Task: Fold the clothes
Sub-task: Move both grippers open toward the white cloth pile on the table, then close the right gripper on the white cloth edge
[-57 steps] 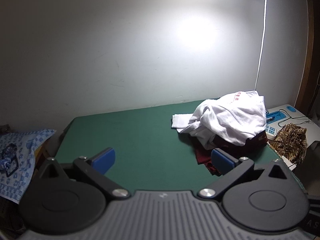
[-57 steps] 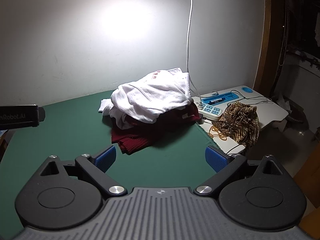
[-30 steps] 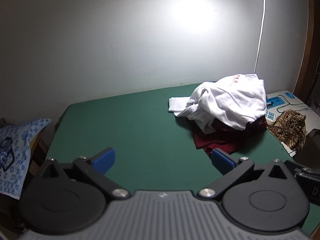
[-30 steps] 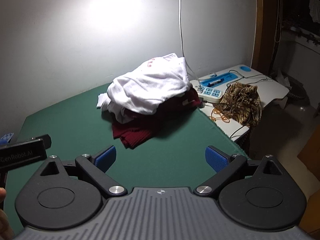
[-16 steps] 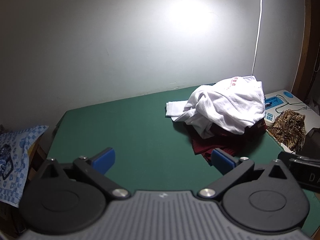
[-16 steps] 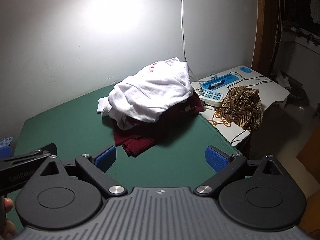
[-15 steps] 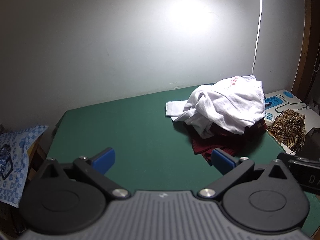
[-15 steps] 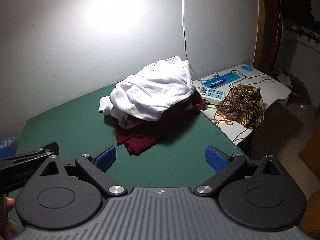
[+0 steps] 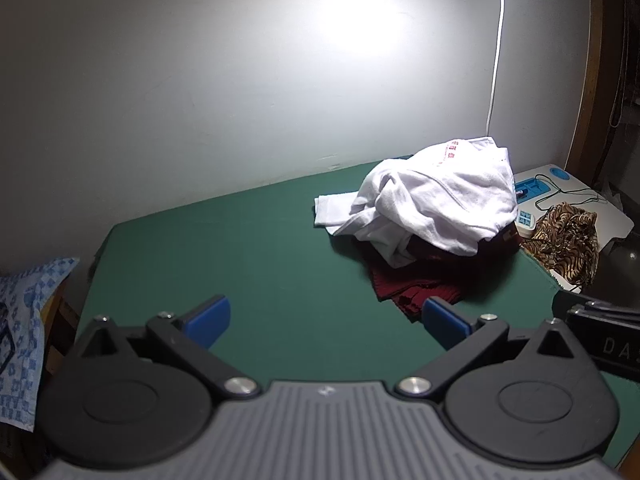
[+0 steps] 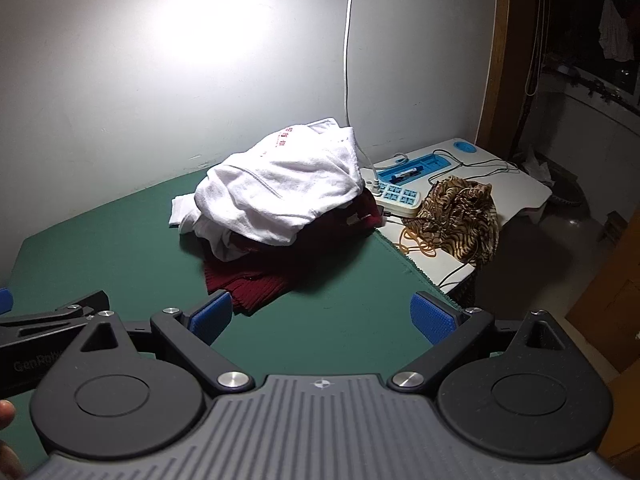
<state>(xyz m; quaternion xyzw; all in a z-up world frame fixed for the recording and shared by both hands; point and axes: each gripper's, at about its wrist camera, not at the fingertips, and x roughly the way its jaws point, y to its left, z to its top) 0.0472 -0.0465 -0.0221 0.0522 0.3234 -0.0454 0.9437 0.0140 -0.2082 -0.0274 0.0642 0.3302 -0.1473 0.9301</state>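
A crumpled white garment (image 9: pixel 436 196) (image 10: pixel 280 188) with red lettering lies heaped on a dark red knit garment (image 9: pixel 416 284) (image 10: pixel 256 276) at the far right of the green table (image 9: pixel 240 248) (image 10: pixel 100 240). My left gripper (image 9: pixel 326 320) is open and empty, held above the table's near side, short of the pile. My right gripper (image 10: pixel 320 318) is open and empty too, just in front of the red garment's near edge. The body of each gripper shows at the side edge of the other's view.
A white side table (image 10: pixel 516 184) to the right carries a blue-and-white power strip (image 10: pixel 400 192), cables, an orange cord and a tiger-striped cloth (image 10: pixel 460 208). A white cable (image 10: pixel 347 52) runs up the wall. Blue patterned fabric (image 9: pixel 24 320) hangs left of the table.
Both grippers have drifted slightly closer together and toward the pile, jaws wide throughout. The clothes have not moved.
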